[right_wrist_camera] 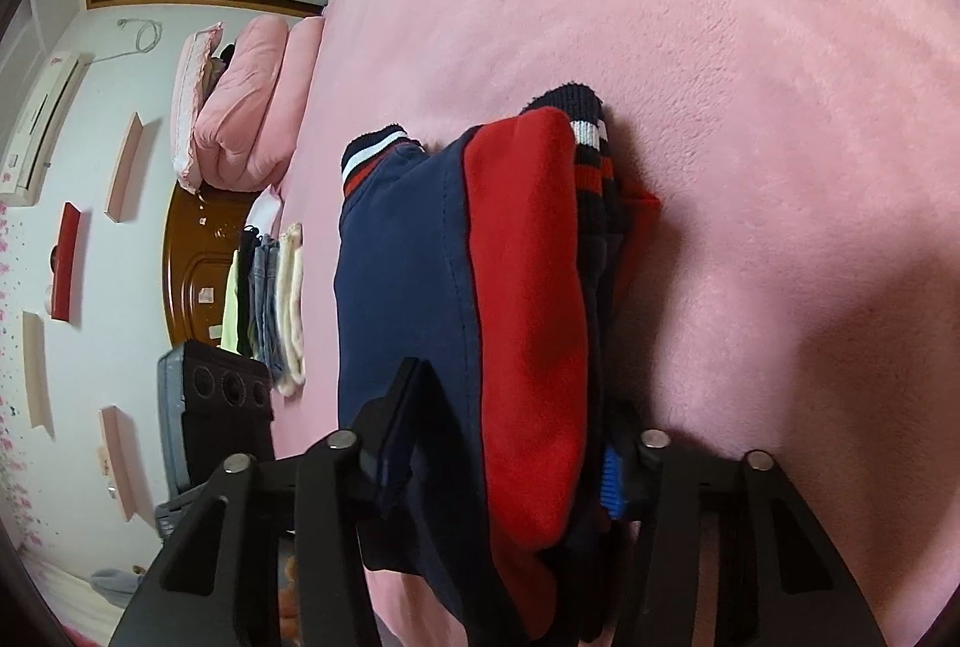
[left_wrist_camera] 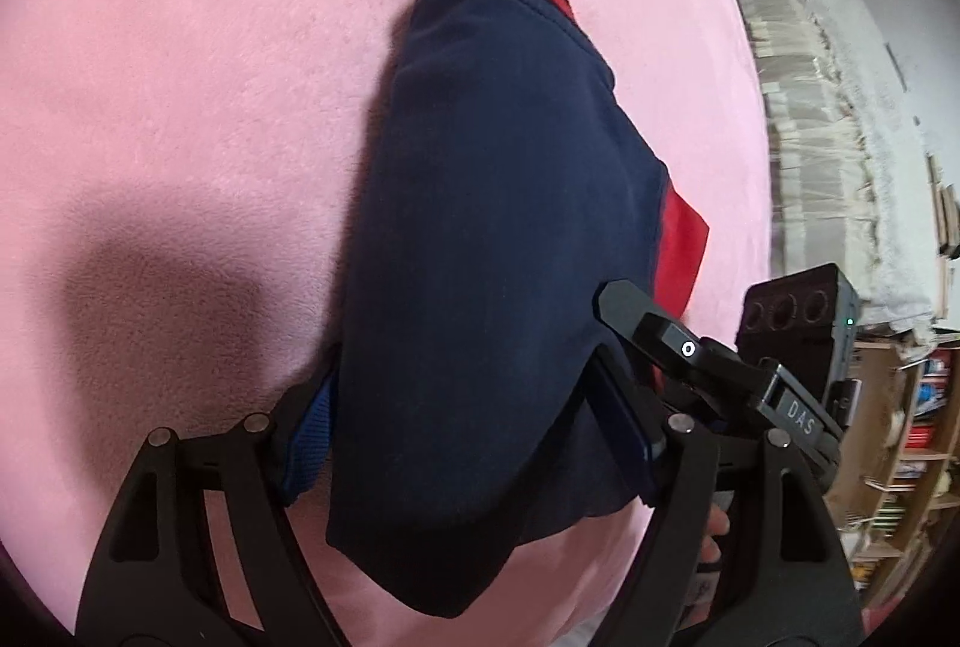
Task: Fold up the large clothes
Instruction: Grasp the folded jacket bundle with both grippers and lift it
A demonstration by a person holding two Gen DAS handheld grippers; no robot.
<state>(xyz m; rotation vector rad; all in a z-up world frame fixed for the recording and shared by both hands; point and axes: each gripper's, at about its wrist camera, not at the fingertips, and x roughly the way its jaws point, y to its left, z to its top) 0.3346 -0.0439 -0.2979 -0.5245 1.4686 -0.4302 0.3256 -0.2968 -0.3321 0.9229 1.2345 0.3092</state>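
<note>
Navy and red folded sweatshirt [left_wrist_camera: 498, 239] with striped ribbed cuffs lies on the pink fleece bed cover [left_wrist_camera: 198, 65], and its near end sits between the fingers of both your grippers. This soft cover fills most of both views. Behind it, in the right wrist view, you see a white wall with small pink and red shelves [right_wrist_camera: 67, 263], a brown carved wooden headboard [right_wrist_camera: 198, 251], folded pink bedding [right_wrist_camera: 240, 101] and a small stack of folded clothes [right_wrist_camera: 270, 305] at the bed's edge. In the left wrist view a wooden bookshelf [left_wrist_camera: 912, 443] stands at the right.

Your left gripper [left_wrist_camera: 462, 425] has its fingers spread wide, with the navy cloth bunched between the blue pads. Your right gripper [right_wrist_camera: 498, 461] has its fingers on both sides of the thick red and navy fold; I cannot tell if the pads really press it.

The only writing you can read is "DAS", white letters on the black body of the right gripper, seen in the left wrist view.
</note>
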